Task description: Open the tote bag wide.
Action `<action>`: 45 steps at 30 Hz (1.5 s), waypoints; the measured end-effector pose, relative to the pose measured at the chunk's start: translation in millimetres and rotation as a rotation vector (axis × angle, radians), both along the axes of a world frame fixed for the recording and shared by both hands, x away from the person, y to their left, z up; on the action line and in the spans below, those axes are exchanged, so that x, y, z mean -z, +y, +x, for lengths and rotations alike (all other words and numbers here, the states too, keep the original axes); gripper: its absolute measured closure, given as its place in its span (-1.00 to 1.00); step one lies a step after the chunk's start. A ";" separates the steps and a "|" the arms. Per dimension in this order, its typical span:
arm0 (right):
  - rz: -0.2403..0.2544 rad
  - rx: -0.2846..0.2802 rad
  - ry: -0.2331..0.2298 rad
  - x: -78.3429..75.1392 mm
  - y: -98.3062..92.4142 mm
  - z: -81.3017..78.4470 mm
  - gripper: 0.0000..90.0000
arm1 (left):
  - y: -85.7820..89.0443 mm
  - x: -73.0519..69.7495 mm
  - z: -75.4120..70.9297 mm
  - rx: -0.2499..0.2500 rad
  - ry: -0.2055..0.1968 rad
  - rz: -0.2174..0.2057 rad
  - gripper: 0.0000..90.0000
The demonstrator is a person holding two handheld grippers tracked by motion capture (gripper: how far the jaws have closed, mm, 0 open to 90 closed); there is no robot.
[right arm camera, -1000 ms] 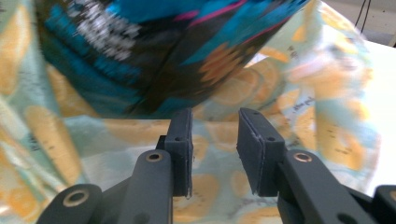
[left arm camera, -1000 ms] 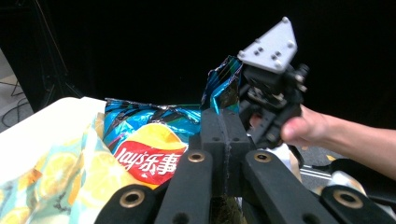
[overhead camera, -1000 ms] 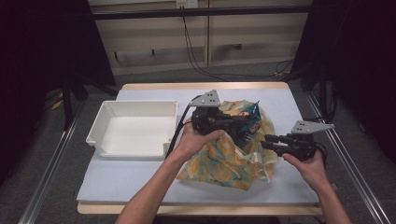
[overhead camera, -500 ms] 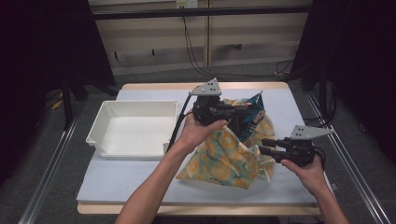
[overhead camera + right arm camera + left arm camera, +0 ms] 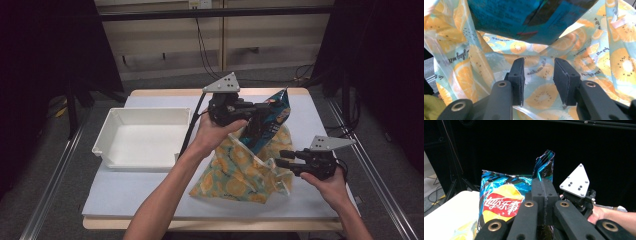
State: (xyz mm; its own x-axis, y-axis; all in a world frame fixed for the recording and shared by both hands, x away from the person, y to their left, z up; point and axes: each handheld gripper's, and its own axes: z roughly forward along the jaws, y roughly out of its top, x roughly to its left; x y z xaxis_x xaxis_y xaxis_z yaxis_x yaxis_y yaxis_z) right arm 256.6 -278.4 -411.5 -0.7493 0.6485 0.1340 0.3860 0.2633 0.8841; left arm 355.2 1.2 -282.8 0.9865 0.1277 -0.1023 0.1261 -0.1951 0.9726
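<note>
Left tongs (image 5: 260, 117) are gripping the top edge of a blue chip bag (image 5: 270, 120), jaws pressed fully together on the foil; in the left gripper view the 2 black jaws are meeting flat with the crimped corner of the chip bag (image 5: 506, 200) sticking up above them. The bag is hanging upright above the middle of the tabletop (image 5: 150, 195), its lower end sitting inside the mouth of an orange-print plastic bag (image 5: 240, 172).

The orange-print plastic bag is lying on the white cover of the tabletop, right of centre, its upper part standing up around the chip bag, the rest spreading flat toward the person's side.

Right tongs (image 5: 283, 158) are being held low and level at the right edge of the plastic bag, pointing left into it. In the right gripper view the 2 jaws are standing partly apart, with a clear gap between them, and they have just been opening. The printed film of the orange-print plastic bag (image 5: 599, 60) is lying right behind and under them; I cannot tell whether any film is touching the pads. The blue back of the chip bag (image 5: 524, 17) is hanging above.

A white tray (image 5: 107, 142) is sitting on the left half of the tabletop, well apart from both bags.

The right hand (image 5: 330, 187) is resting near the tabletop's right front corner.
</note>
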 end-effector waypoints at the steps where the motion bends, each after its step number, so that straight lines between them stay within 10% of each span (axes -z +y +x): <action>1: -0.002 0.002 -0.002 0.3 0.2 -0.3 0.35 | -0.1 0.3 0.5 0.006 0.003 -0.012 1.00; 45: 0.061 0.027 -0.067 1.6 0.8 -12.2 -0.33 | -4.2 -56.2 2.3 -0.001 -0.052 -0.062 1.00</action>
State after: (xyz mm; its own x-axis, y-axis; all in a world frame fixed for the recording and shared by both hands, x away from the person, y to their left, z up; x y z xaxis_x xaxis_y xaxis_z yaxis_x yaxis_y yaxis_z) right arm 244.5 -277.6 -413.1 -0.7403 0.6607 0.1244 0.3319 0.1983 0.9222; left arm 357.5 -3.0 -226.6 0.9906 0.1237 -0.0591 0.0757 -0.1342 0.9881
